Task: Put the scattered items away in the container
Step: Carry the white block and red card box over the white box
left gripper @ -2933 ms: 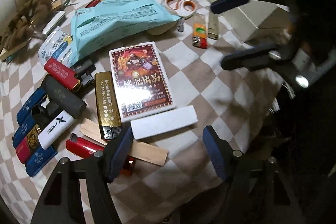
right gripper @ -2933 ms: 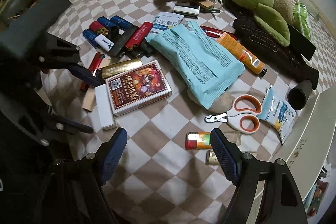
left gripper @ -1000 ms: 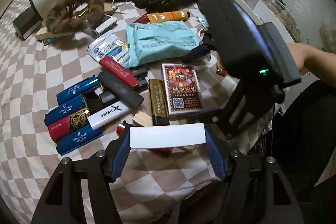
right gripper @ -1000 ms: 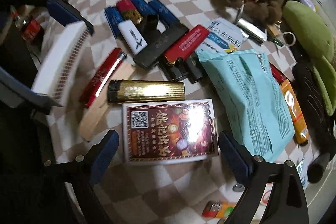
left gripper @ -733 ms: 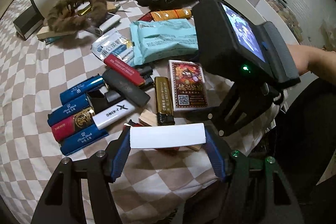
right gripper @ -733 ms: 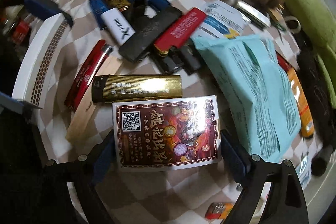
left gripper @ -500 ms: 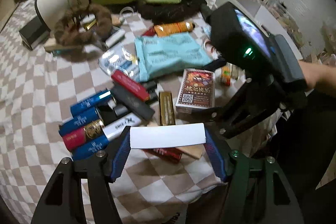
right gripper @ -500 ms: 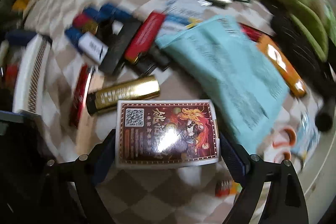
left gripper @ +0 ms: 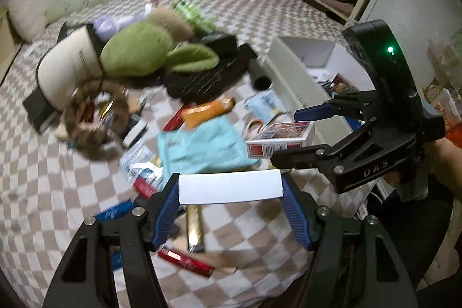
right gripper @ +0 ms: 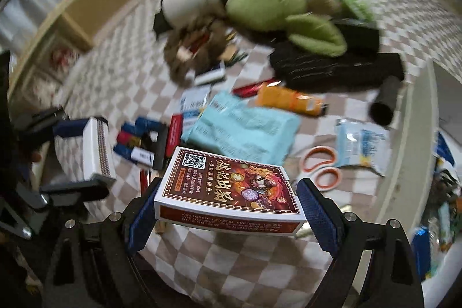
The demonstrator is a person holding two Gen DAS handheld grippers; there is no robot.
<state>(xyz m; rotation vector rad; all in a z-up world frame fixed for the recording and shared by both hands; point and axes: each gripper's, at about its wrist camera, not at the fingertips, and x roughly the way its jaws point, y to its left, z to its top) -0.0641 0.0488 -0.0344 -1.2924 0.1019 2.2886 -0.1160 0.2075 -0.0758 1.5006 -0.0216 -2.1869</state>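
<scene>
- Gripping 2 boxes at once, we have the left tool (left gripper: 230, 202) closed on a plain white box (left gripper: 229, 188) by its short ends, and the right tool (right gripper: 228, 205) closed on a dark red printed box (right gripper: 228, 191) by its side edges; both boxes are lifted clear of the checkered bed (left gripper: 52, 169).
- We judge both boxes light, stiff cardboard, hollow enough to crush, so a hold across the edges with modest pressure suits them; the glossy red one may slip if tilted.
- The white box shows a patterned strip along 1 side in the right wrist view (right gripper: 96, 149), like a striking surface, though we cannot be sure.
- The red box carries large gold Chinese characters, a QR code and small print too fine for us to read.
- The open white container (left gripper: 306, 68) stands beyond the right tool, off to the right of the left tool, with items already inside.
- "DAS" is embossed on the right tool's body; lettering on the cream cylinder (left gripper: 68, 68) is blurred.
</scene>
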